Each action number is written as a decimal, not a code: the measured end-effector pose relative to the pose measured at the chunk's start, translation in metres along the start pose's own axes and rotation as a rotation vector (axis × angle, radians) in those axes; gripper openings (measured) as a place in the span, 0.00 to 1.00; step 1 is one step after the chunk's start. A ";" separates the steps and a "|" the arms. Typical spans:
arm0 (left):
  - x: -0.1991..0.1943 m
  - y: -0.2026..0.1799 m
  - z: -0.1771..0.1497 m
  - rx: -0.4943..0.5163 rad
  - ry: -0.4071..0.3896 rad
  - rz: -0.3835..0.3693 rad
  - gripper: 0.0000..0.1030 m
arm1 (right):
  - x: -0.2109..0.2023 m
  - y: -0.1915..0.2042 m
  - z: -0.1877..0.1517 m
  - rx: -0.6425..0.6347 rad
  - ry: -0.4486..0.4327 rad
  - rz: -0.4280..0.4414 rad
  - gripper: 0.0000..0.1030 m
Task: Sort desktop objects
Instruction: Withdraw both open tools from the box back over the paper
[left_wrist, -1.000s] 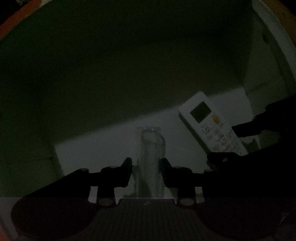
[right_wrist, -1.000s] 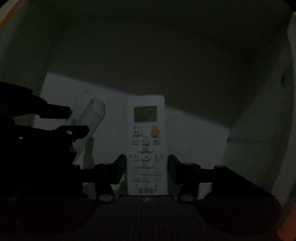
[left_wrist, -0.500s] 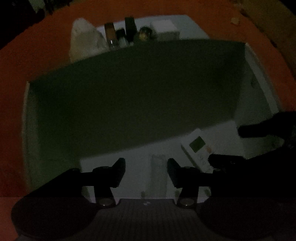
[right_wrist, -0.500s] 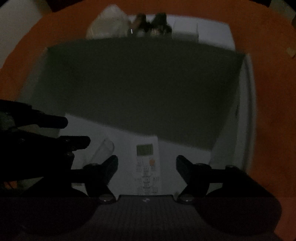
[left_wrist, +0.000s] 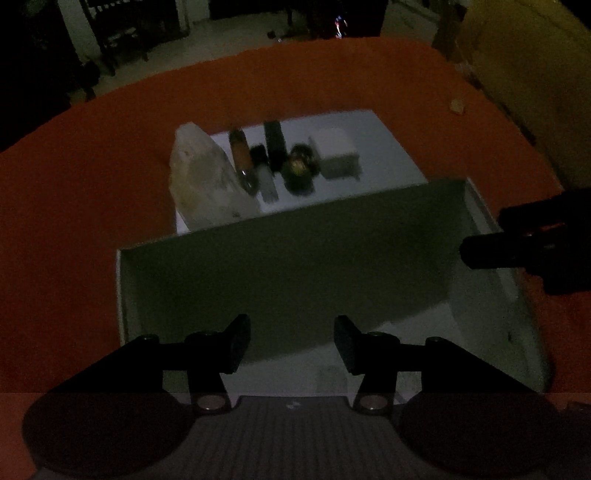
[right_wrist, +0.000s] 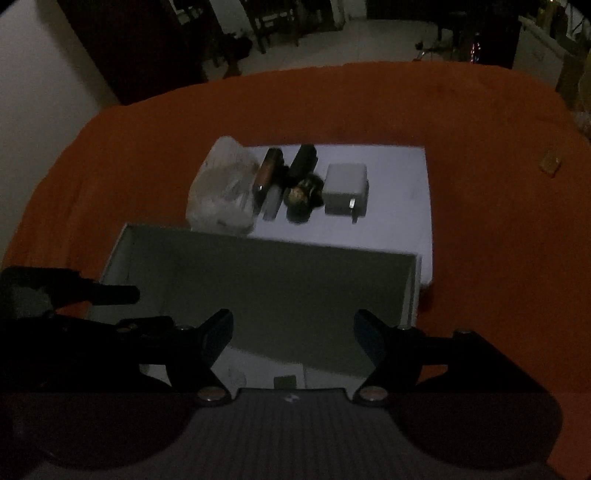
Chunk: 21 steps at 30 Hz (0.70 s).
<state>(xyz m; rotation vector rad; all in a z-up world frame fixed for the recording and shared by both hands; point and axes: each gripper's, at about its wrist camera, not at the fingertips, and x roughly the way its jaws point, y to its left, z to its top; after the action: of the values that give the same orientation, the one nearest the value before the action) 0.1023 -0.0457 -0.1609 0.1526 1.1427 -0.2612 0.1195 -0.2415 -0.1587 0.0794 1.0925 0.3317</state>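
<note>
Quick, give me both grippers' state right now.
Left gripper: open, nothing between its fingers, above the box.
Right gripper: open, nothing held, also above the box; its jaws have just been opening.

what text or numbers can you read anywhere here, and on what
None can be read.
Remote control in the white box: only its top edge shows and the display is too dark.
White charger: no print visible.
Dark bottles on the white sheet: labels blurred.
</note>
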 end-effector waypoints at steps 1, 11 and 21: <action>-0.001 0.002 0.003 -0.008 -0.007 -0.004 0.45 | -0.004 -0.002 0.003 0.003 -0.004 0.003 0.73; -0.012 0.025 0.056 -0.068 -0.090 -0.004 0.52 | -0.030 -0.013 0.042 0.050 -0.097 0.002 0.82; 0.026 0.034 0.110 -0.053 -0.043 -0.089 0.59 | -0.015 -0.027 0.096 0.073 -0.152 -0.012 0.82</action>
<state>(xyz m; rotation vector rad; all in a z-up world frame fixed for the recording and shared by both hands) 0.2182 -0.0437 -0.1401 0.0496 1.1144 -0.3116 0.2036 -0.2619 -0.1072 0.1609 0.9544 0.2708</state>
